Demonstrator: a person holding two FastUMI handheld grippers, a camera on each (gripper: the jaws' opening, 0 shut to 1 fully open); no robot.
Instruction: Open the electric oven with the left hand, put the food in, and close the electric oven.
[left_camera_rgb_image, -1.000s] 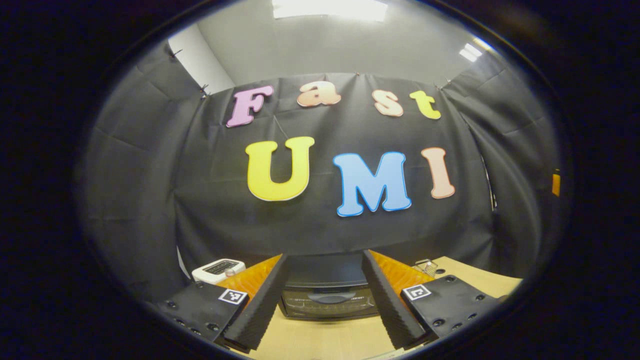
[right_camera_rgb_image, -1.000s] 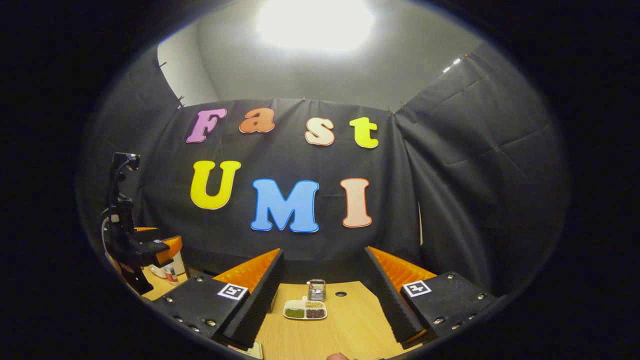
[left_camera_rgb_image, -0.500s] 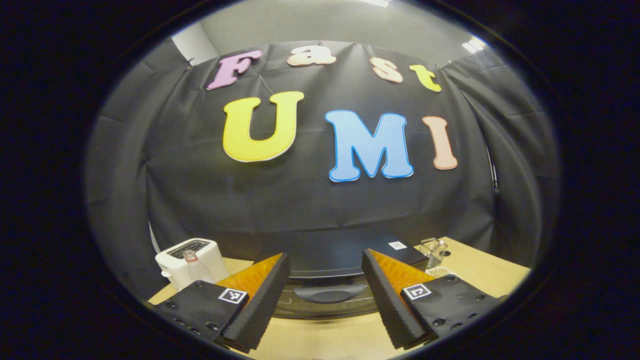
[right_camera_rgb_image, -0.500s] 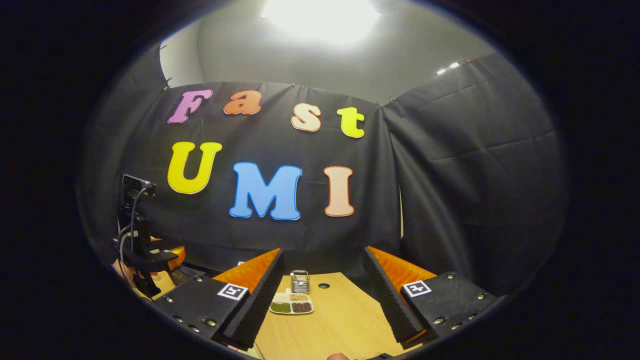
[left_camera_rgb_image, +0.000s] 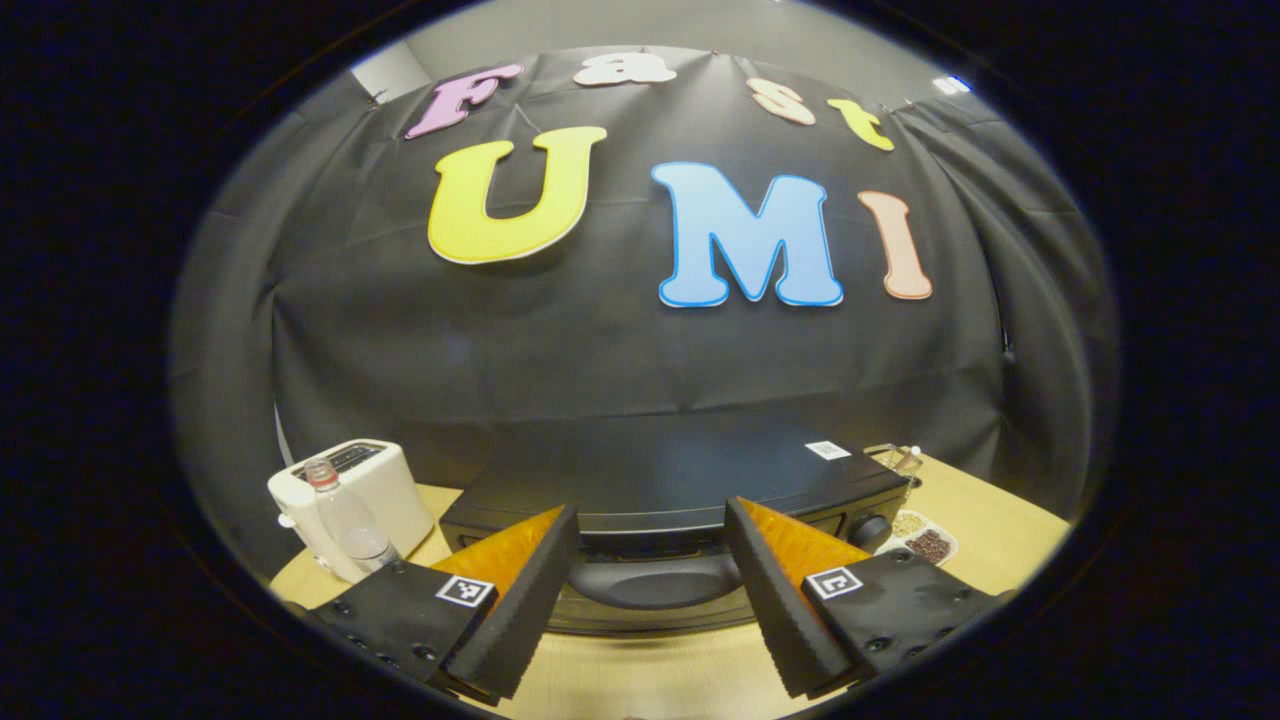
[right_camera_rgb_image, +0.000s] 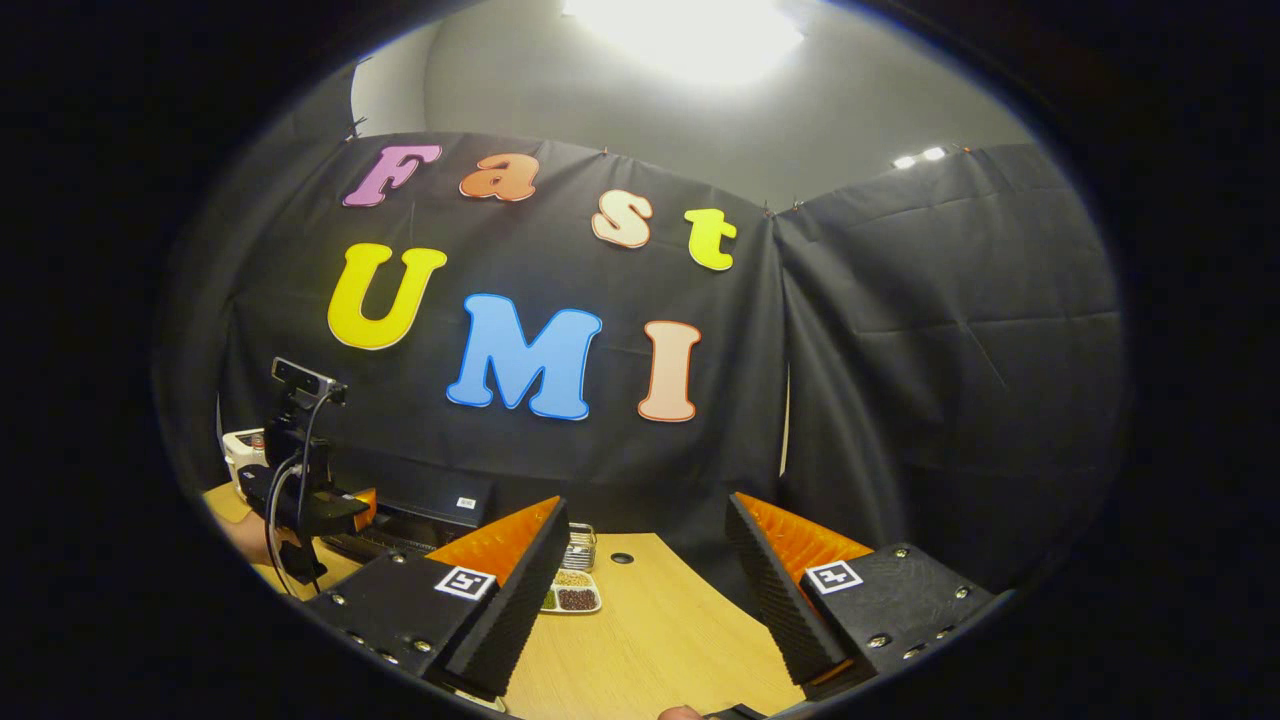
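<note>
The black electric oven (left_camera_rgb_image: 660, 470) stands just ahead in the left gripper view, door shut, its curved handle (left_camera_rgb_image: 655, 582) low on the front. My left gripper (left_camera_rgb_image: 650, 510) is open, and the handle shows in the gap between its fingers, slightly beyond them. The food, a white divided tray (left_camera_rgb_image: 922, 540) of beans and grains, lies right of the oven. In the right gripper view my right gripper (right_camera_rgb_image: 648, 505) is open and holds nothing, above the wooden table (right_camera_rgb_image: 660, 640). The tray (right_camera_rgb_image: 572, 598) lies ahead of its left finger; the oven (right_camera_rgb_image: 425, 500) and left gripper (right_camera_rgb_image: 300, 495) are farther left.
A white toaster (left_camera_rgb_image: 355, 485) with a clear plastic bottle (left_camera_rgb_image: 345, 515) in front of it stands left of the oven. A small wire basket (right_camera_rgb_image: 578, 548) sits behind the tray. A hand (right_camera_rgb_image: 240, 535) holds the left gripper. The black cloth wall runs close behind the oven.
My left gripper has come much closer to the oven, whose handle now sits large between the fingers. My right gripper has turned right, so the tray slid left in its view.
</note>
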